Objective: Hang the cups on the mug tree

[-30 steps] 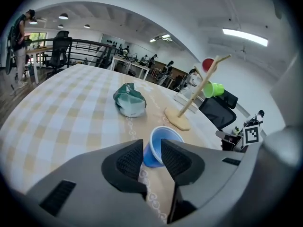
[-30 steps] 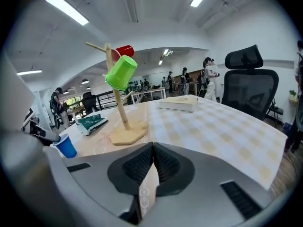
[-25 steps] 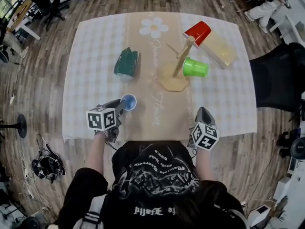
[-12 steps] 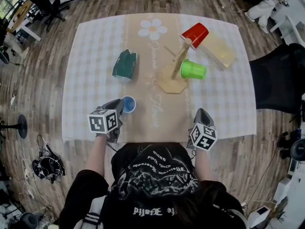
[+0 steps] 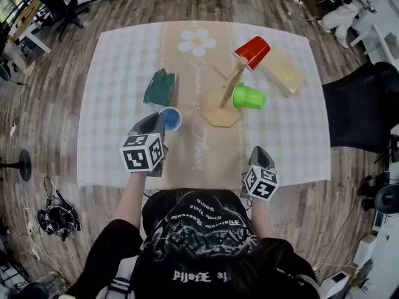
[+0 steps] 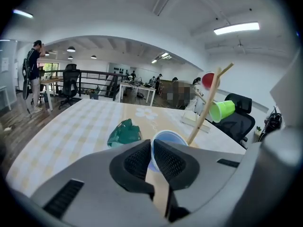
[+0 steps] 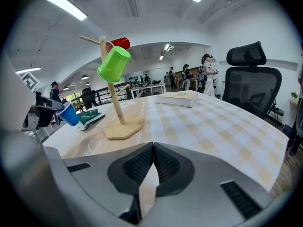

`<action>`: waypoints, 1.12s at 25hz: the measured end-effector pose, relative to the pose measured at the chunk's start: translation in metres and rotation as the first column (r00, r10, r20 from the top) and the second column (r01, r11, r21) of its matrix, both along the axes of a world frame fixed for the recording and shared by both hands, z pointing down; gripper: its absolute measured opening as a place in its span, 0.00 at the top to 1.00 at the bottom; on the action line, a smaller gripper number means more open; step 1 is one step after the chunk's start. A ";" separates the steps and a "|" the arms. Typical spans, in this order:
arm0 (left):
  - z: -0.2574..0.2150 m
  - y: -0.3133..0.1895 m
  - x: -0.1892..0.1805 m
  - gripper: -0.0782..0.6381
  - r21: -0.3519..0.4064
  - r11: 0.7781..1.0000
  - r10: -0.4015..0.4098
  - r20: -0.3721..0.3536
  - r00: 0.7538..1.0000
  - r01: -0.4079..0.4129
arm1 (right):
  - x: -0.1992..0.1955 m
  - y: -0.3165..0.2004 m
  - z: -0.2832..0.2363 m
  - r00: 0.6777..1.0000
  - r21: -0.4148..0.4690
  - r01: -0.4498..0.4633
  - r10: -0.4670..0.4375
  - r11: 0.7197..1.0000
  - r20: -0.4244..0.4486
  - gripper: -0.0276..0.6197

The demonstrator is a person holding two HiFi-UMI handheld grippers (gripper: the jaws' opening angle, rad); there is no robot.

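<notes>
Pinching the blue cup (image 5: 171, 118), seemingly aloft, left gripper (image 6: 152, 146); right gripper (image 7: 152, 148), fingers (image 7: 166, 163) pressed together.

Open cloth (image 5: 201, 143) from blue cup (image 5: 171, 118) to mug tree (image 5: 219, 112); green packet (image 5: 160, 87) flanks left.

The cloth (image 5: 118, 104) is pale beige-and-white check, with a tan centre strip (image 5: 209, 148) and white daisy (image 5: 197, 41). Noted: blue cup (image 5: 170, 118), green cup (image 5: 249, 96), red cup (image 5: 252, 50). The tree (image 5: 218, 112) is light wood; packet (image 5: 160, 87) dark green; book (image 5: 285, 72) cream.
</notes>
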State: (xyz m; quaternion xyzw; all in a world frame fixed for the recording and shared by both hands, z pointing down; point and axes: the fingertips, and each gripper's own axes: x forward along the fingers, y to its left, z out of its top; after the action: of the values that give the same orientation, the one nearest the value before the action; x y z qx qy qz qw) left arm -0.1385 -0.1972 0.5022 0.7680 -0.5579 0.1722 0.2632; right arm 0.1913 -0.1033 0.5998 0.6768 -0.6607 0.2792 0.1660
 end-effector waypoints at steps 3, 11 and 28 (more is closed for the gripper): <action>-0.017 -0.016 0.017 0.84 0.045 0.999 0.009 -0.001 1.000 -0.009 | -0.003 0.001 0.000 1.000 -0.005 0.008 -0.008 1.000 -0.001 0.94; -0.050 -0.057 0.049 0.84 0.133 0.991 0.020 0.020 1.000 -0.023 | -0.009 0.007 0.005 0.999 -0.025 0.038 -0.038 0.999 -0.008 0.94; -0.088 -0.113 0.085 0.83 0.249 0.967 0.012 0.154 0.988 -0.050 | -0.004 0.025 0.021 1.000 -0.086 0.030 -0.030 0.996 0.000 0.94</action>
State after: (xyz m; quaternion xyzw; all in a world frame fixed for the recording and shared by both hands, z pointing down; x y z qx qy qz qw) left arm -0.0537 -0.3104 0.4146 0.7885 -0.5815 0.1617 0.1180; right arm 0.1878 -0.0785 0.6208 0.6592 -0.6580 0.3046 0.1994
